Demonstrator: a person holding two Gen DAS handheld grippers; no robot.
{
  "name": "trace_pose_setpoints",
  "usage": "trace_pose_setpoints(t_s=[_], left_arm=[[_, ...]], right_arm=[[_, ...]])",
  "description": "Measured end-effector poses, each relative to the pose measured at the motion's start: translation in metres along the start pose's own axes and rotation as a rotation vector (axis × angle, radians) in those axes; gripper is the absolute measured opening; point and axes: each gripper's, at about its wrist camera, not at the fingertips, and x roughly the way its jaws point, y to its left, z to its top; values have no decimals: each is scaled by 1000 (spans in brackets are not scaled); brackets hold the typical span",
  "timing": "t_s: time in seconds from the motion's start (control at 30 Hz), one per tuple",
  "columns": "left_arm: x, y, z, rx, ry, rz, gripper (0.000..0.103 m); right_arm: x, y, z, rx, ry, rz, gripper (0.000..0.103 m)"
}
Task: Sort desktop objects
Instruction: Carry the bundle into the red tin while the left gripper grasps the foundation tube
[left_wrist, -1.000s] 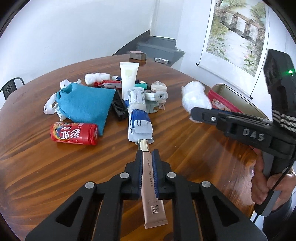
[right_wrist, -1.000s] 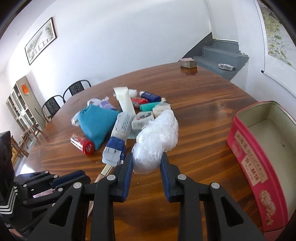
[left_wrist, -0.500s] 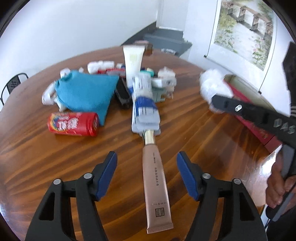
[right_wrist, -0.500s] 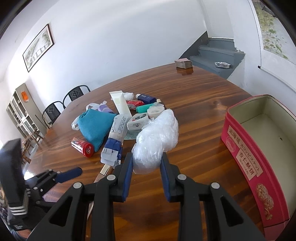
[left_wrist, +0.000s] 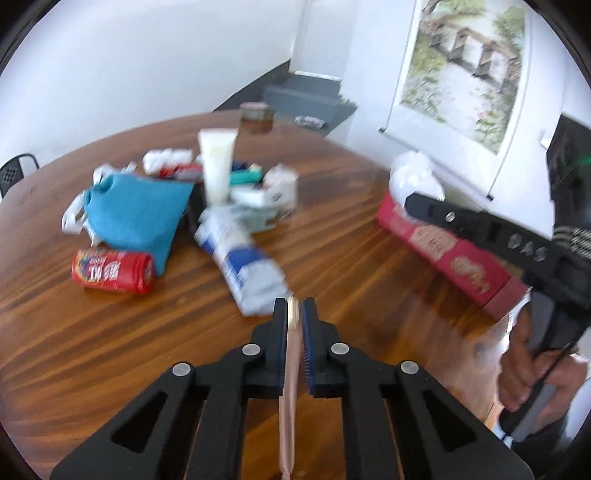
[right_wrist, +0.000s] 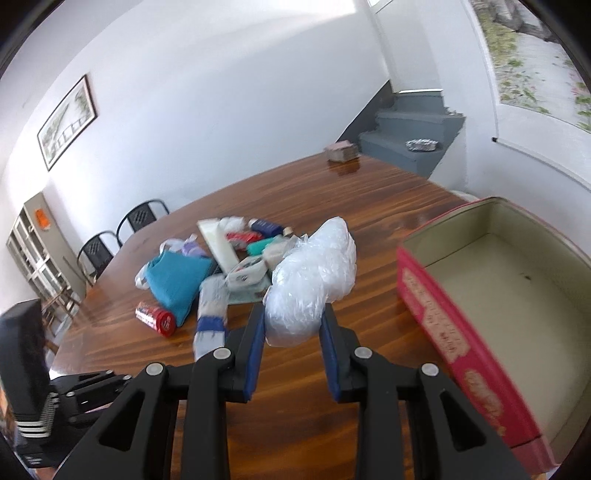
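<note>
Both views blurring the table clutter. Left gripper (left_wrist: 294, 314) clenching a rose-gold tube (left_wrist: 289, 384) edge-on, having just closed; right gripper (right_wrist: 291, 325) clasping a white plastic bag (right_wrist: 314, 284) beside the red tin (right_wrist: 458, 332).

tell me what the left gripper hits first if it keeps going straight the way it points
Probably the blue and white packet, lying just beyond the left gripper, which is shut on a pink tube. Blur makes depth uncertain.
</note>
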Motion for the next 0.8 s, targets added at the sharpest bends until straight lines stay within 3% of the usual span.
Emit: trace_pose_setpoints(t_s=[0.13, 0.27, 0.33, 0.4, 0.5, 0.67, 0.8], left_arm=[[-8, -8, 13, 38, -36, -16, 8], [-7, -5, 16, 11, -15, -12, 10], [6, 1, 13, -9, 17, 10, 21], [11, 6, 5, -21, 37, 38, 45], [18, 10, -4, -27, 63, 64, 62], [31, 7, -12, 2, 116, 85, 62], [41, 1, -19, 26, 146, 78, 62]], right_arm=[[-16, -15, 5, 21, -53, -48, 32], [-25, -29, 7, 46, -68, -58, 32], [-25, -33, 8, 56, -71, -60, 32], [-25, -39, 7, 69, -74, -69, 32], [-26, -50, 4, 91, -76, -111, 32], [-30, -70, 3, 130, -78, -214, 32], [-33, -78, 2, 138, -83, -241, 33]])
